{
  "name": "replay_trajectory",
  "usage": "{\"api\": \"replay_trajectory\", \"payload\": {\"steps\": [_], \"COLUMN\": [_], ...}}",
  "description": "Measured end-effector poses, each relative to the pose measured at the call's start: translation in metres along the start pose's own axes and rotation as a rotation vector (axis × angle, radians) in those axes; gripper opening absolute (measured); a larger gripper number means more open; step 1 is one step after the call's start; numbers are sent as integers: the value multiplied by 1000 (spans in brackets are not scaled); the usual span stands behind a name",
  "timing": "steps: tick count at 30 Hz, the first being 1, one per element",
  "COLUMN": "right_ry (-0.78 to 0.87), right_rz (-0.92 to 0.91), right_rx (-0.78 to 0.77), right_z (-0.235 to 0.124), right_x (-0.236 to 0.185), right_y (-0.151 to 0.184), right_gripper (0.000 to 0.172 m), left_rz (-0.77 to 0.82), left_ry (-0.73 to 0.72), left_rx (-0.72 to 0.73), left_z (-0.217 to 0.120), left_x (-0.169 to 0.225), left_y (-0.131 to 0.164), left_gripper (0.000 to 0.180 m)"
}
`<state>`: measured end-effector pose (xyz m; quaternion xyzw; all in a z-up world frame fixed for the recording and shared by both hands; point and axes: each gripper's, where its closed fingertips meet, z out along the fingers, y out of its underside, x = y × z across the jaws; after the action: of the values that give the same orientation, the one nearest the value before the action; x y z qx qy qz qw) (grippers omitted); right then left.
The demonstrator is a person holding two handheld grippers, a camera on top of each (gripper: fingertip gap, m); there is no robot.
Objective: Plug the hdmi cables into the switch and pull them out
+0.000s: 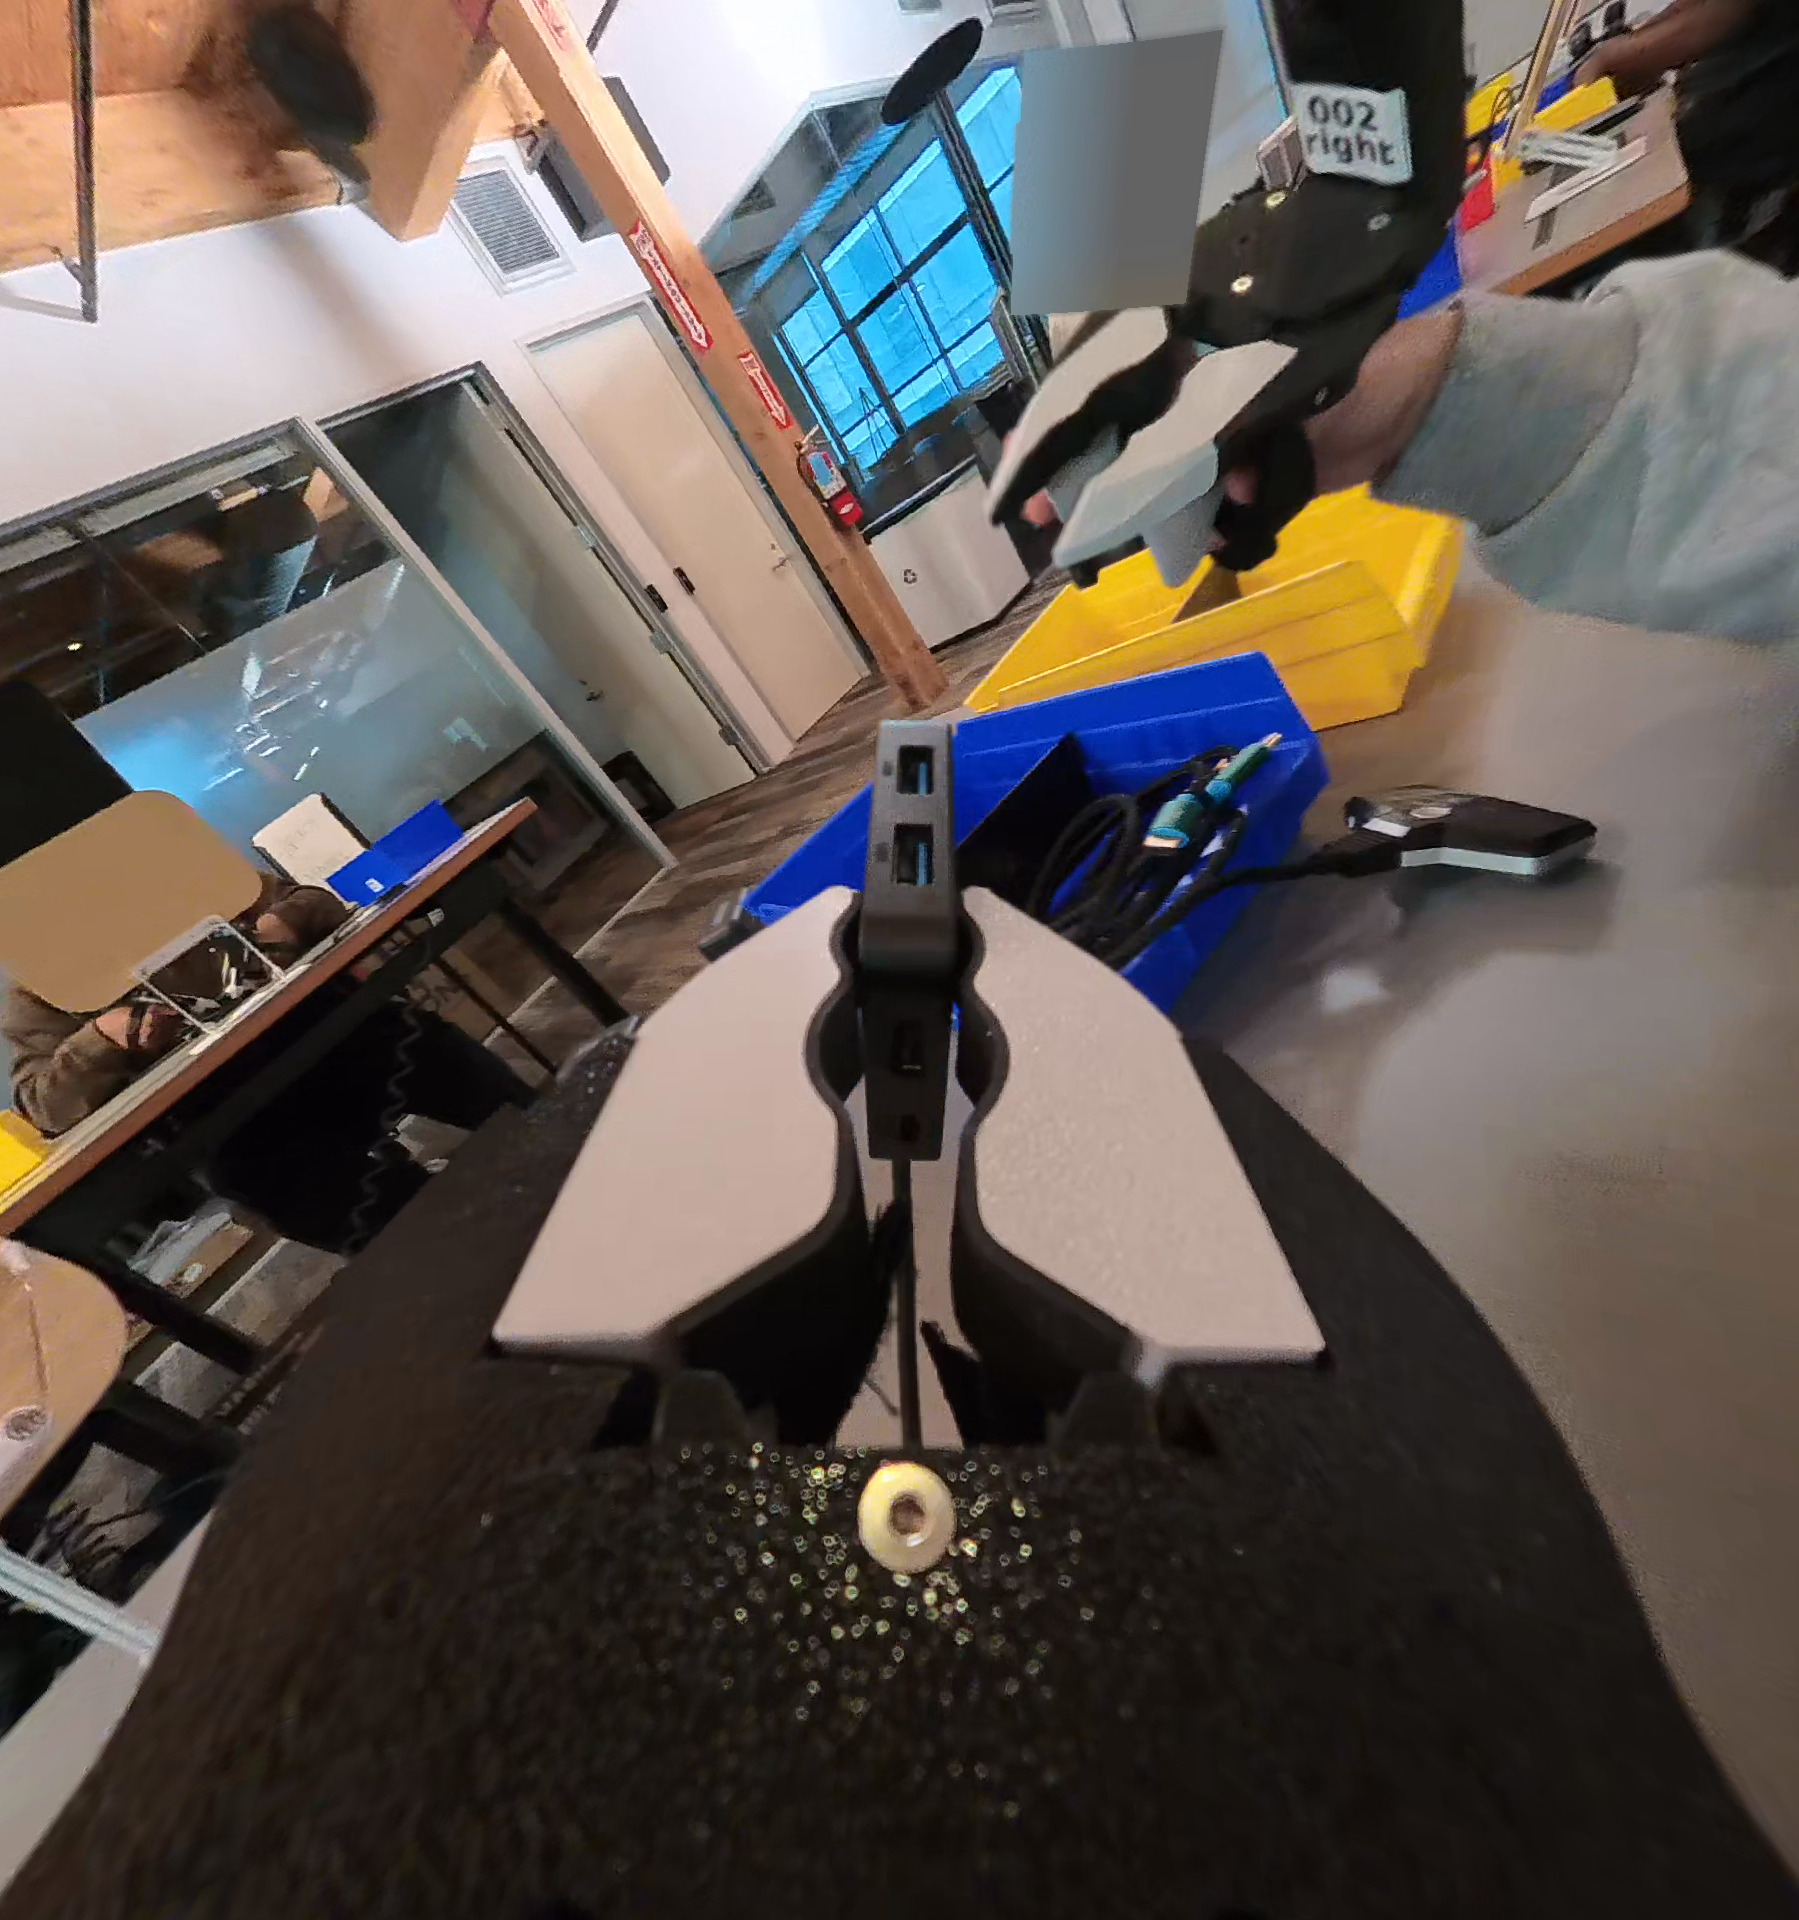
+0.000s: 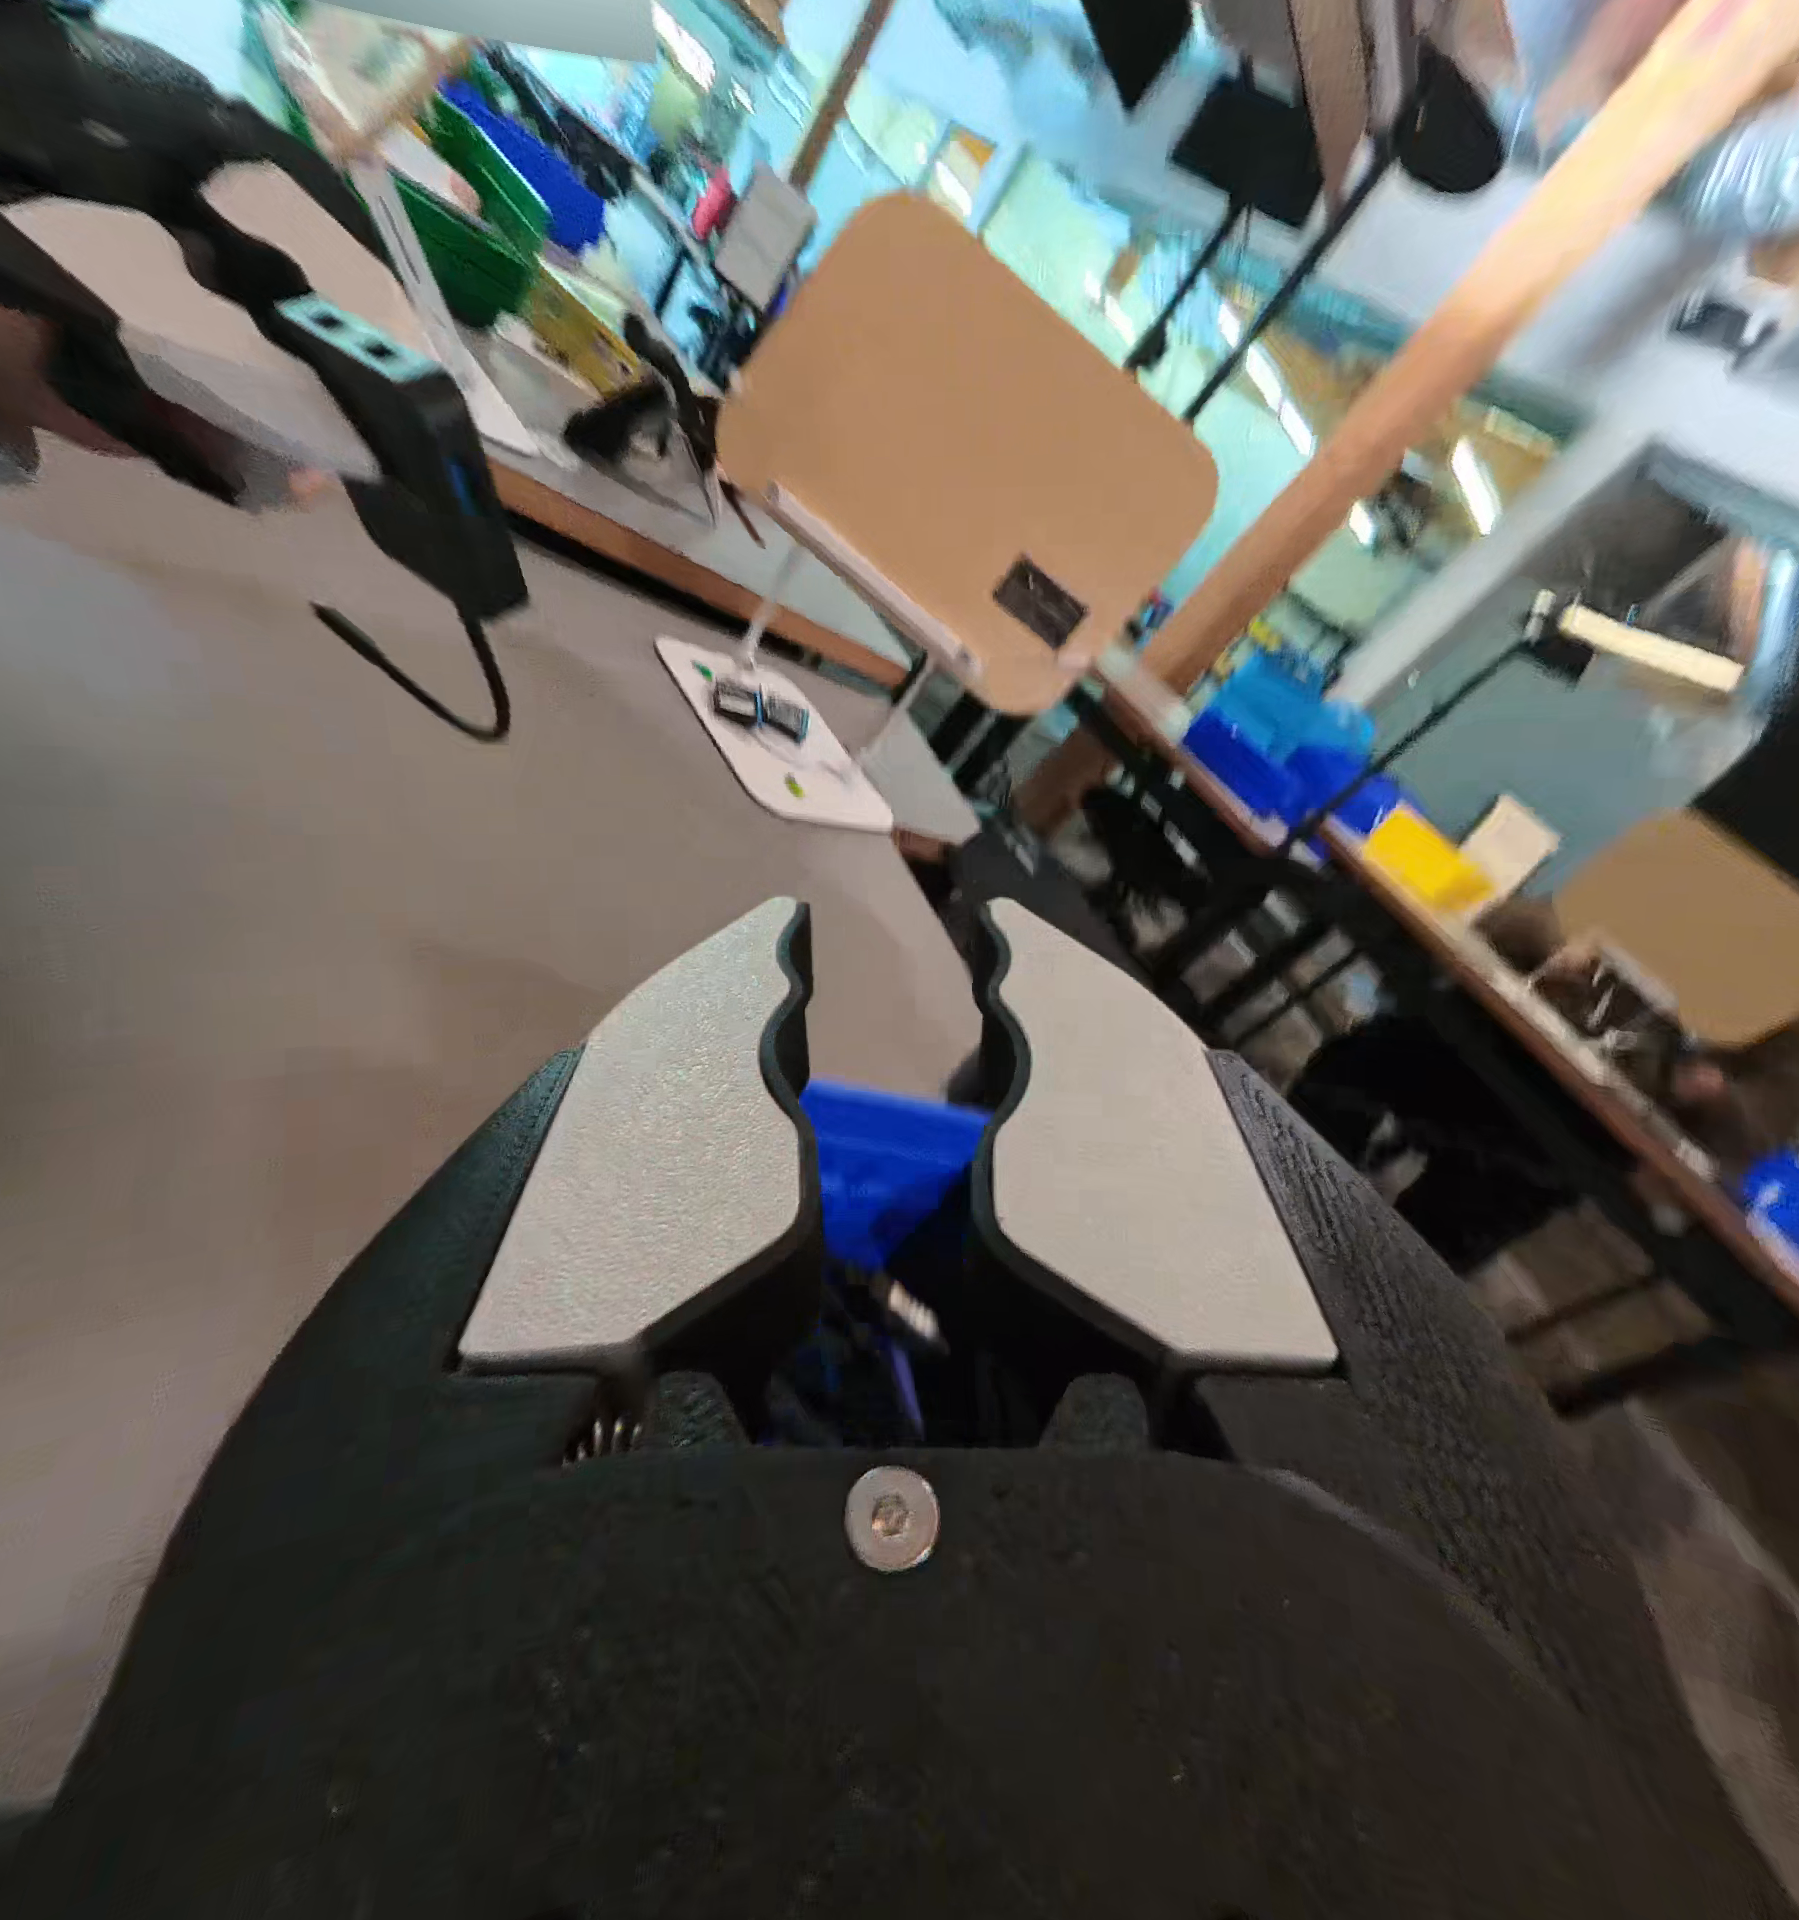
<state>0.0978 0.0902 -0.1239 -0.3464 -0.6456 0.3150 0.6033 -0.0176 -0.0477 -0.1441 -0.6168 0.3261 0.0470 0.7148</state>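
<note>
One black hub (image 1: 910,914) between left claw (image 1: 910,935) pads

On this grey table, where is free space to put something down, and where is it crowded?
Free: the grey table right of the blue bin, in front of the small black device. Crowded: the blue bin, full of black cables, and the yellow bin behind it.

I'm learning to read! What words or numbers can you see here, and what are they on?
I won't repeat any writing, only say where it stands.
White tag on the right gripper: clear dark print.
Red signs on the wooden post: too small to read.
</note>
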Motion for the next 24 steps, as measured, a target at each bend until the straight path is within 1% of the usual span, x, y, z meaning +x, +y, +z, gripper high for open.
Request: {"api": "replay_trajectory", "payload": {"steps": [2, 4, 6, 8, 12, 17, 21, 24], "right_ry": [-10, 6, 4, -13, -83, -243, -341, -359], "right_rz": [57, 73, 97, 127, 157, 257, 286, 261], "right_rx": [-105, -207, -278, -343, -495, -684, -829, -902], "right_z": [-9, -14, -16, -16, -22, -44, -66, -74], "right_x": [14, 26, 31, 31, 17, -16, -41, -51], "right_y": [23, 47, 65, 80, 104, 126, 137, 140], "right_gripper": [30, 30, 31, 31, 31, 31, 30, 30], "left_rz": [22, 45, 61, 83, 124, 137, 138, 137], "left_ry": [19, 65, 124, 138, 119, 94, 114, 125], "left_rx": [13, 30, 41, 57, 114, 142, 147, 152], "left_z": [6, 18, 31, 43, 59, 68, 68, 66], "left_x": [-14, -28, -40, -51, -67, -79, -79, -78], "left_y": [-7, -17, -25, -30, -39, -36, -32, -30], "left_gripper": [14, 14, 14, 14, 14, 14, 14, 14]}}
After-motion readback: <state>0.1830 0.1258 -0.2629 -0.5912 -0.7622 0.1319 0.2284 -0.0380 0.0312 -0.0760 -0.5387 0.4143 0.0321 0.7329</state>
